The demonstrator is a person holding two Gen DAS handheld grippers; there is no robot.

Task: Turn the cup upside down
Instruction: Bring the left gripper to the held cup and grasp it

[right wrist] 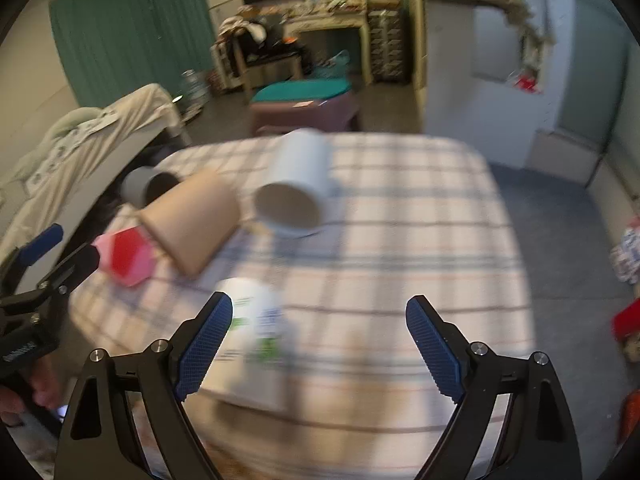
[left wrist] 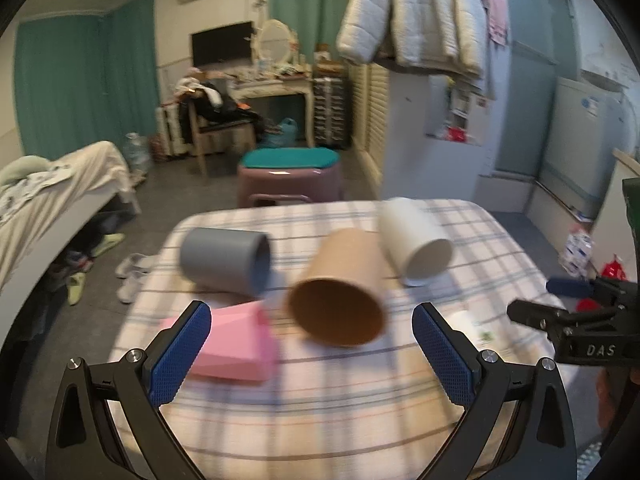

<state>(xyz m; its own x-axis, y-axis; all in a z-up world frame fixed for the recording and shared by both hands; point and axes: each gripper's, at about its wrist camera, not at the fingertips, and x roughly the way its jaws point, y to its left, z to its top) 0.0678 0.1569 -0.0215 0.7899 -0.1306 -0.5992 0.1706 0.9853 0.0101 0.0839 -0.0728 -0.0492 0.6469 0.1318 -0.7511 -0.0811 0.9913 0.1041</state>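
Ok, brown cup (left wrist: 340, 288) on its side mid table (left wrist: 320, 400), grey cup (left wrist: 224, 258) left of it, white cup (left wrist: 416, 240) right; left gripper (left wrist: 312, 356) & right gripper (right wrist: 319, 348) fingers wide open, empty.

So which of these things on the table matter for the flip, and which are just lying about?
Job:
grey cup
brown cup
white cup
left gripper
right gripper

Lying about:
pink box
printed white container
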